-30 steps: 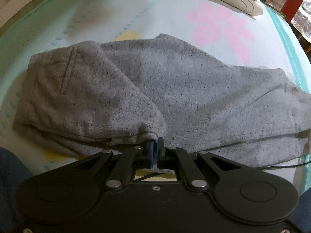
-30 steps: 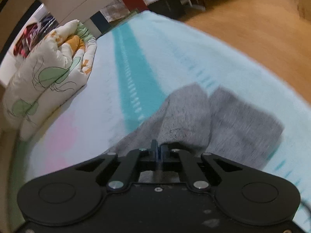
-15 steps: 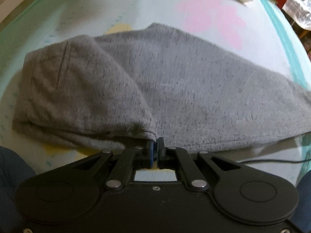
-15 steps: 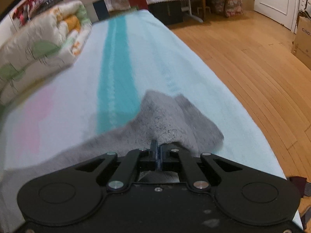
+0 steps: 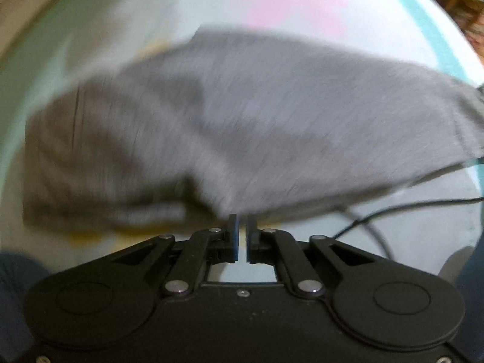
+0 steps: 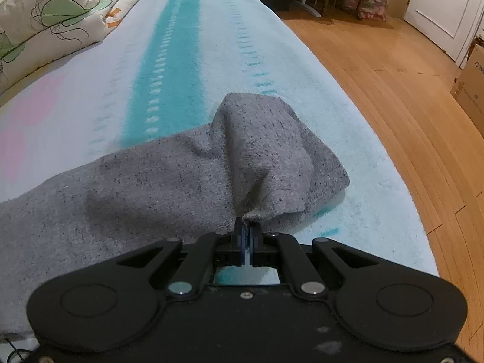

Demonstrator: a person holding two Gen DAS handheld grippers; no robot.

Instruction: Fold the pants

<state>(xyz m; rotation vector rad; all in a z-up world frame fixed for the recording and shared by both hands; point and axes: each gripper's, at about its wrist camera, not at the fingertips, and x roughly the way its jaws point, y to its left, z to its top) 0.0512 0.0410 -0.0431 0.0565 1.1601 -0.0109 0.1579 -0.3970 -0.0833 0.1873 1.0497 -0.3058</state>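
Observation:
The grey sweatpants (image 5: 230,127) lie on a light patterned bed cover (image 5: 187,9), waist end at the left, blurred by motion in the left wrist view. My left gripper (image 5: 241,222) is at their near edge with its jaws a narrow gap apart and the cloth just beyond the tips. In the right wrist view the leg end of the pants (image 6: 260,151) is bunched and lifted. My right gripper (image 6: 246,227) is shut on the hem of that leg end.
A folded floral quilt (image 6: 57,21) lies at the far left of the bed. The bed edge runs along the right, with wooden floor (image 6: 393,96) beyond it and a cardboard box (image 6: 472,87). A black cable (image 5: 378,211) lies on the cover near the pants.
My left gripper's jaws have parted slightly and the cloth has slipped out of them. My right gripper has kept its hold on the leg hem and swung toward the bed's right edge.

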